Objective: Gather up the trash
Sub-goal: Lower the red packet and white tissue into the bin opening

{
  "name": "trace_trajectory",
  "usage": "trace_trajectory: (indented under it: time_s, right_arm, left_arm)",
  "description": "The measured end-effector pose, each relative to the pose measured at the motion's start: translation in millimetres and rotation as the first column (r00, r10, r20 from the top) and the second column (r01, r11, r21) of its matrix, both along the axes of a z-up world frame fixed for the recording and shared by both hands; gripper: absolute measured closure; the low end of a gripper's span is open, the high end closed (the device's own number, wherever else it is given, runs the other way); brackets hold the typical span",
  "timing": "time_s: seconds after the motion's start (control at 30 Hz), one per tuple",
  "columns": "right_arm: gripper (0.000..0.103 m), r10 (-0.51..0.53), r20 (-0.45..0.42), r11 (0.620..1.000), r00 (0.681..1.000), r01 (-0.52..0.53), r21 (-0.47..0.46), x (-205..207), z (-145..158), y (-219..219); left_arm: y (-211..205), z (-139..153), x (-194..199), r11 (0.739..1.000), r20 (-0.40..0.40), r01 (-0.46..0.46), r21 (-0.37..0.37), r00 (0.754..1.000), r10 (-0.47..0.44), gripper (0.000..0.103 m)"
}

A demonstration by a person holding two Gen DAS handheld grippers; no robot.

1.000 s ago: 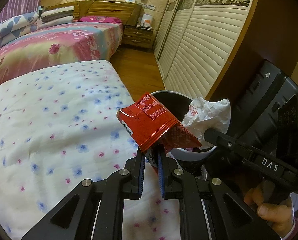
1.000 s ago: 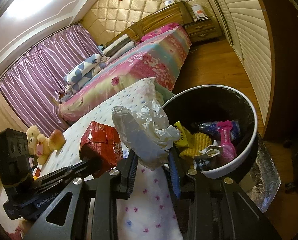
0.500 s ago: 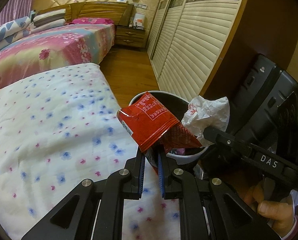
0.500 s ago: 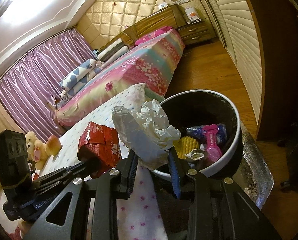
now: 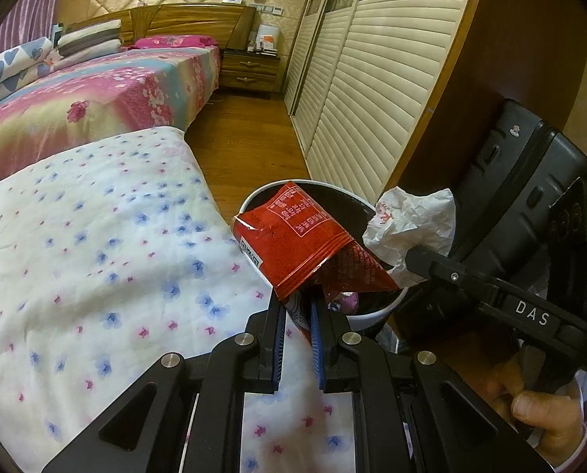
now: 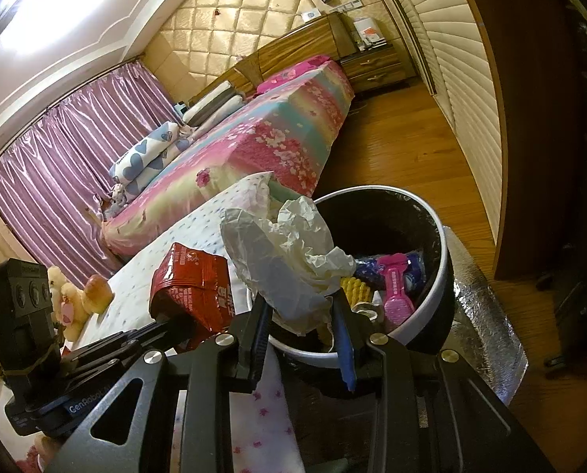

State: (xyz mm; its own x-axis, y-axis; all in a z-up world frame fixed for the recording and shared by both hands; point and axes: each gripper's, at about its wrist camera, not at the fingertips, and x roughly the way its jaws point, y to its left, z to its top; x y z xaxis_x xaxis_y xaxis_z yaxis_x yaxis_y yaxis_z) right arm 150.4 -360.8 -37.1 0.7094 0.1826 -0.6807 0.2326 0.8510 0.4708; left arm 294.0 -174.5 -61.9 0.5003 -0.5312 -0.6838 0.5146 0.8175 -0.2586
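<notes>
Two pieces of trash are being carried at once, and both are now held closer to the bin (image 5: 376, 311) than a second ago. In the left wrist view the bin's white rim is seen to have slid nearer to the gripper and more toward the middle of the picture, so that the red snack wrapper (image 5: 297, 244) now overlaps the bin's dark opening instead of hanging mostly over the flowered bedspread (image 5: 96, 244). In the right wrist view the bin (image 6: 431, 311) is likewise seen larger and nearer, with the crumpled white paper (image 6: 285, 264) held over its near rim.

For the task, this is judged to mean that the carry is almost finished and only the drop into the bin is left; neither piece has been let go yet.

The left gripper (image 5: 296, 307) is clamped tight on the wrapper's lower corner, with the blue pads nearly together. The right gripper (image 6: 301, 315) is closed on the paper wad, which fills the gap between its jaws.

The wrapper's long axis is set on a slant, running from its pinched lower end up and away toward the far rim of the bin; its torn open mouth is turned to the lower right, toward the paper. The paper wad is bunched, so no clear long axis can be made out. Inside the bin a pink brush (image 6: 398, 287) and a yellow ridged piece (image 6: 356, 289) are already lying.
</notes>
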Motion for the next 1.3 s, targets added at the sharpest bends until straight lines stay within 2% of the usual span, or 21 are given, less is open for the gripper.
trace_trajectory:
  time_s: [0.5,1.3]
  right_arm:
    - [0.073,-0.012,-0.039,1.0,0.999,0.012,-0.016,12.6,-8.2,-18.5]
    - [0.073,-0.005,-0.047,0.999,0.999,0.003,-0.032,28.8,-9.0,-26.6]
  left_arm:
    - [-19.8,-4.1,15.8,0.999,0.008,0.009,0.032,1.0,-0.009,0.093]
    - [-41.7,-8.5,33.4,0.998,0.008,0.022,0.066,1.0,-0.023,0.093]
